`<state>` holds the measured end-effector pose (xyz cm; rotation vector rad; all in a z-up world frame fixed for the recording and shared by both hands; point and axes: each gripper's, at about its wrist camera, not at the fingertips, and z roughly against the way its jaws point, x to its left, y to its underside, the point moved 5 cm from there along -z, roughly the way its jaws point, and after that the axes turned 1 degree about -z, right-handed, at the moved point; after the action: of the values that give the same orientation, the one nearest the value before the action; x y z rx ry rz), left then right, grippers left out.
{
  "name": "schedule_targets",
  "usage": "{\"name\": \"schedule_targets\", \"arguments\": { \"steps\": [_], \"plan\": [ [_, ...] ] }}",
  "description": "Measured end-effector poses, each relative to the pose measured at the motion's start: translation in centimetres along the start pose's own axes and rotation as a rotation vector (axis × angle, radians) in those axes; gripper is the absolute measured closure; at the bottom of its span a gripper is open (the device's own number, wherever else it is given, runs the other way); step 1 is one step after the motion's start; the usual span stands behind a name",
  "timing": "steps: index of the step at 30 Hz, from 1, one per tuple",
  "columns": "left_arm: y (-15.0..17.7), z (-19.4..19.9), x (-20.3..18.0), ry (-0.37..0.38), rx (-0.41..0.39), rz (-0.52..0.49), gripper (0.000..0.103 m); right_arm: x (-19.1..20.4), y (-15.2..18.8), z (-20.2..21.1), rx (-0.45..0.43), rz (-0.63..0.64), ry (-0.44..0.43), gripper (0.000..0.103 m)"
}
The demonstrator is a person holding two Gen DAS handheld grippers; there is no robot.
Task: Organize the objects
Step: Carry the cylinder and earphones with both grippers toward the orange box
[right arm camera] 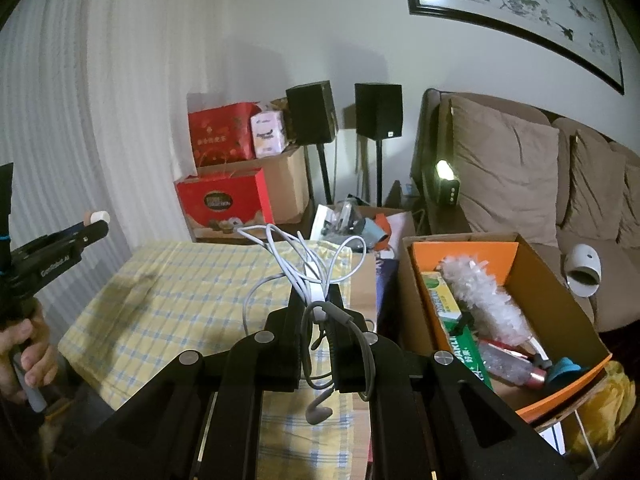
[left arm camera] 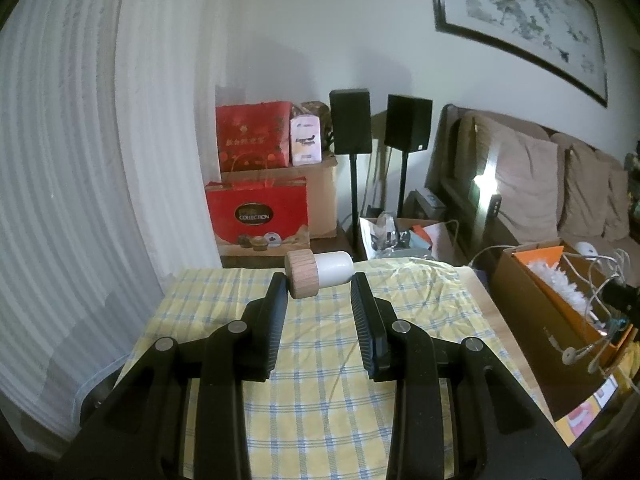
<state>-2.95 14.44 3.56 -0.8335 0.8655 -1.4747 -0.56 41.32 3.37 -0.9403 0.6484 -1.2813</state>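
One white cylindrical bottle with a round wooden cap [left arm camera: 319, 274] is clamped between the left gripper [left arm camera: 319, 286]'s fingers above the yellow-checked surface [left arm camera: 320, 344]'s far edge, while the right gripper [right arm camera: 316, 294]'s fingers pinch one tangled bundle of white and grey cables [right arm camera: 308, 264] beside one open cardboard box [right arm camera: 560, 300].

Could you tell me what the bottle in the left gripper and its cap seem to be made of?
Bottle: smooth, matte white body, likely ceramic or plastic; the look leaves it open. Cap: pale wood, apparently unfinished, with visible grain lines. The left gripper holds it by its ends.
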Motion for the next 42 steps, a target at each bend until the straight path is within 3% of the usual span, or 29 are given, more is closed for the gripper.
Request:
{"name": "schedule_targets", "arguments": {
  "steps": [42],
  "plan": [
    [-2.0,1.7,-4.7,0.075,-0.036,-0.059,0.073,-6.2,-1.7,3.7,-0.052,-0.087,0.080,0.094]
  ]
}}
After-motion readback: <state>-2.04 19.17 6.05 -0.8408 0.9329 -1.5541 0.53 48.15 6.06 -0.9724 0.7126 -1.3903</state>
